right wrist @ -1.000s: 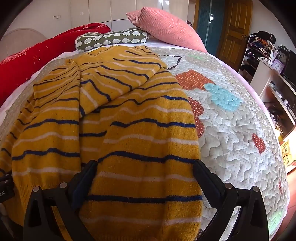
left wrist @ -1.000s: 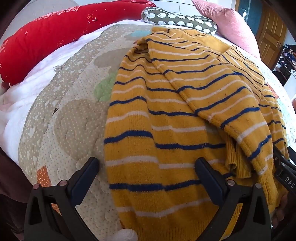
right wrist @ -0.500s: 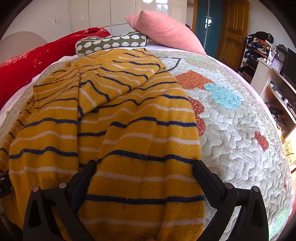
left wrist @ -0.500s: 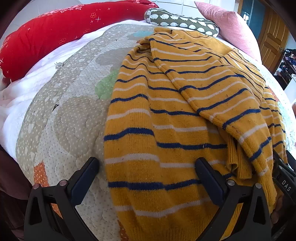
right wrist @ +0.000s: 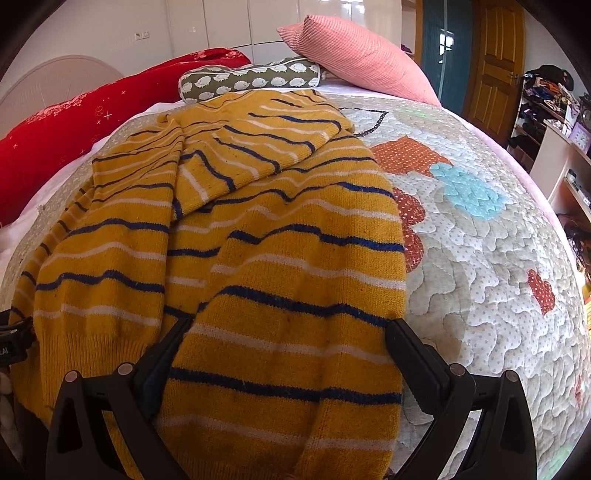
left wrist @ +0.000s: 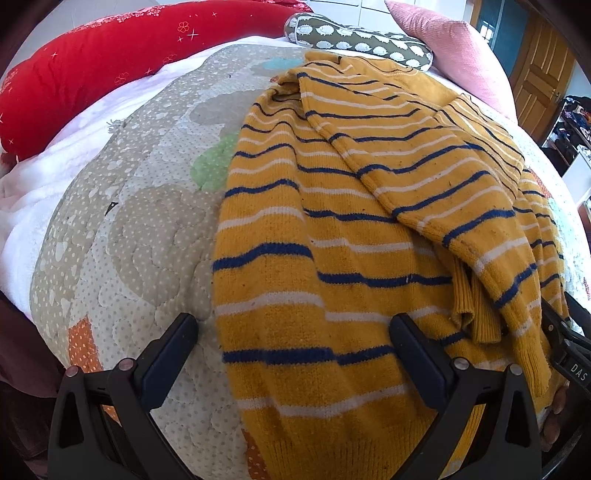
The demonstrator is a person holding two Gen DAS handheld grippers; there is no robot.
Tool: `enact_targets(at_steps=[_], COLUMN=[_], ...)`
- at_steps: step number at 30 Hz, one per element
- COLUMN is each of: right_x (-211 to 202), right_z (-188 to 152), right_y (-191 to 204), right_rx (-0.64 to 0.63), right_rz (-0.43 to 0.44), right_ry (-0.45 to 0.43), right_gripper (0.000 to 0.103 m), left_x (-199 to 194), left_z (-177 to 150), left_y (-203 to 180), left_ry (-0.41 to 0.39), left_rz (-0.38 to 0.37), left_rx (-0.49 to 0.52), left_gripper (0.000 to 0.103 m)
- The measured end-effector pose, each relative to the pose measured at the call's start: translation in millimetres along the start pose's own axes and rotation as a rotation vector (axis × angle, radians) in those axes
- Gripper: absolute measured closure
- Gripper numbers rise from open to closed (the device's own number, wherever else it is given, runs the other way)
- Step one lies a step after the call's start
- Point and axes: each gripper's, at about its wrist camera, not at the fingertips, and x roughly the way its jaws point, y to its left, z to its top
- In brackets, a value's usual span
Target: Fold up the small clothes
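Observation:
A yellow knit sweater with blue and white stripes lies on the quilted bedspread, both sleeves folded in over its body. It also shows in the right wrist view. My left gripper is open, its jaws wide apart over the sweater's near left hem. My right gripper is open over the near right hem. Neither holds cloth. The right gripper's edge shows at the far right of the left wrist view.
A red bolster, a green patterned cushion and a pink pillow lie at the head of the bed. A white blanket lies at the left. Shelves and a wooden door stand beyond the bed's right side.
Both grippers have risen and drawn back a little from the sweater, so more of the bed shows. The jaws stay open and the sweater has not moved.

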Motion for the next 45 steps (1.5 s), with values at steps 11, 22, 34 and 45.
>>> enact_targets(at_steps=[11, 22, 34, 45], right_x=[-2, -15, -65, -75], right_z=[-5, -6, -16, -25], right_y=[7, -2, -53, -65], right_rx=[0.022, 0.056, 0.243, 0.261], right_rz=[-0.066, -0.027, 0.006, 0.011], right_ry=[-0.033, -0.054, -0.148, -0.152], right_gripper=[0.000, 0.001, 0.018, 0.018], left_x=[1, -51, -78, -31], left_z=[2, 11, 9, 9], left_y=[-3, 9, -109, -144], left_ry=[-0.024, -0.084, -0.098, 0.037], left_rz=[0.007, -0.097, -0.315, -0.296], left_rx=[0.022, -0.015, 0.366, 0.469], left_gripper=[0.000, 0.027, 0.028, 0.091])
